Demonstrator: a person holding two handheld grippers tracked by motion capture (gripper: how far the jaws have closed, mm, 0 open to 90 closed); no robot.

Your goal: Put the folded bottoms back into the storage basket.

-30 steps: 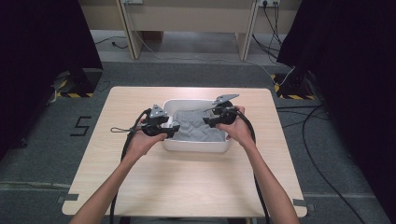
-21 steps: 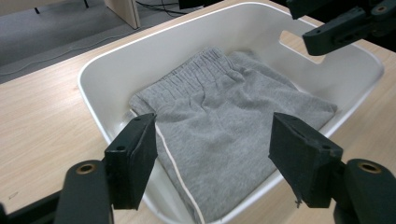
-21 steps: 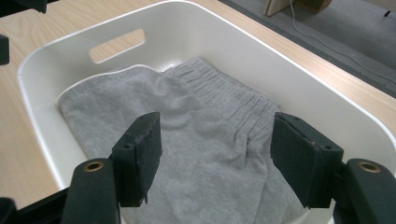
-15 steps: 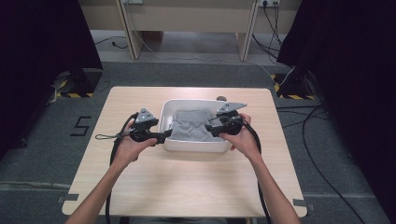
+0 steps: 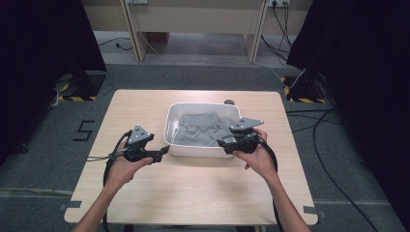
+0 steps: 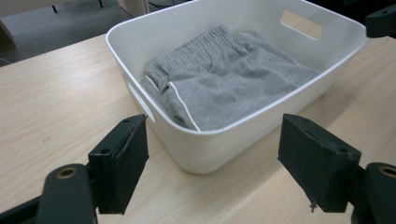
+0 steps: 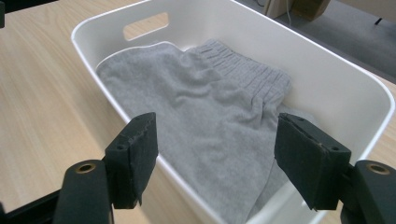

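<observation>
A soft grey folded pair of shorts (image 5: 203,128) lies in the white plastic tub (image 5: 170,126) near the far edge of the wooden tabletop (image 5: 193,188), its long side running across the table and its stretchy waistband toward the far edge. The left gripper (image 5: 163,152) and the right gripper (image 5: 222,143) have just been opening; both stand wide apart, holding nothing. The tub's near wall hides the bottom of the shorts.
</observation>
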